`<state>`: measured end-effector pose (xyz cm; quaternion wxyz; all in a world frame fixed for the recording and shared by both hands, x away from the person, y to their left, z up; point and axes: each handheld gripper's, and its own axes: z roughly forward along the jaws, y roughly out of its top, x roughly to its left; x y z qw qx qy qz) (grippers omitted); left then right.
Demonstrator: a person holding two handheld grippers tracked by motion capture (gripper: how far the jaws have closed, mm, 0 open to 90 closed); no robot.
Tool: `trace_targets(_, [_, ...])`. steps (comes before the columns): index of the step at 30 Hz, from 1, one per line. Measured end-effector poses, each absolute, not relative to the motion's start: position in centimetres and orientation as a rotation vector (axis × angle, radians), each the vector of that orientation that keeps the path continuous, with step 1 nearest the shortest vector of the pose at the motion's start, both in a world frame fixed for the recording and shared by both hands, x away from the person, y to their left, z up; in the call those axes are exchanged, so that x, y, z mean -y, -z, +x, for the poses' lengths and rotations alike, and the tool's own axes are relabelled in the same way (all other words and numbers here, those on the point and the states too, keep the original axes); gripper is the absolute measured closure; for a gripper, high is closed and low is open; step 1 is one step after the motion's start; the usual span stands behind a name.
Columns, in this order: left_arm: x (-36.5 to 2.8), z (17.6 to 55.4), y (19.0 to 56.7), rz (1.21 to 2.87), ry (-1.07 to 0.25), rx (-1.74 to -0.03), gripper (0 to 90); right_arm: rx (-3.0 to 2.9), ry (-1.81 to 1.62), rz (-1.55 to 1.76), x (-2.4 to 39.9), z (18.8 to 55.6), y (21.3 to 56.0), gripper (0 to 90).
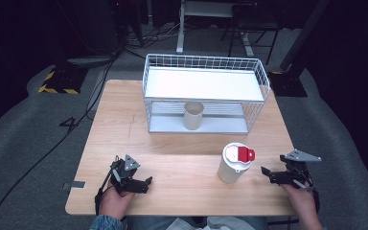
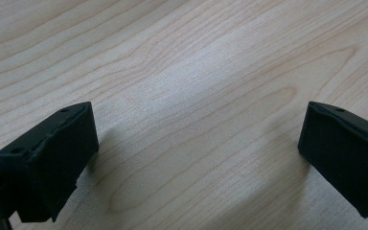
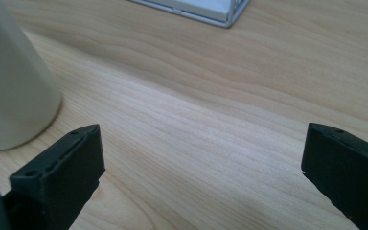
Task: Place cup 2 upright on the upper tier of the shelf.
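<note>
The wooden table [image 1: 124,120] spreads out ahead of me, and at its far side stands the white wire basket [image 1: 263,88] with its solid upper shelf; under that shelf, on the lower level, a plain beige cup [image 1: 193,115] stands upright; nearer to me, right of the table's middle and well clear of the basket, stands the thing I judge I am after, the white lidded cup [image 1: 235,163] with a red tab on its lid; it too is upright, so its long axis runs straight up from the table and any grip must come at its side wall; my right gripper [image 1: 268,174] is plainly the nearer of the two, near the table's right edge with the cup just to its left, jaws pointing that way; in the right gripper view the cup's wall [image 3: 14,81] rises beyond and outside one jaw, not between the two, so I judge I must swing the tongs across before closing; those jaws stand wide apart and hold nothing, only bare wood between them; my left gripper [image 1: 146,182] rests on the near left of the table, well apart from the cup, its jaws likewise spread wide over empty wood [image 2: 196,120] and gripping nothing.
</note>
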<state>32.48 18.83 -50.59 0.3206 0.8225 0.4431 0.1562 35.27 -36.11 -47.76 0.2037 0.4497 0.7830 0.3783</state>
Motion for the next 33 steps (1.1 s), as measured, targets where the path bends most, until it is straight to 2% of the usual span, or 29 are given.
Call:
trace_targets(21, [-18.8,32.5,50.6,2.157,-0.416,-1.175,0.4,-2.226,-1.301,1.088,33.4,31.9,43.7,1.2])
trace_targets(33, [-18.8,32.5,50.6,2.158,-0.416,-1.174,0.3,-2.289,-1.407,0.963,30.6,32.0,44.1,1.2])
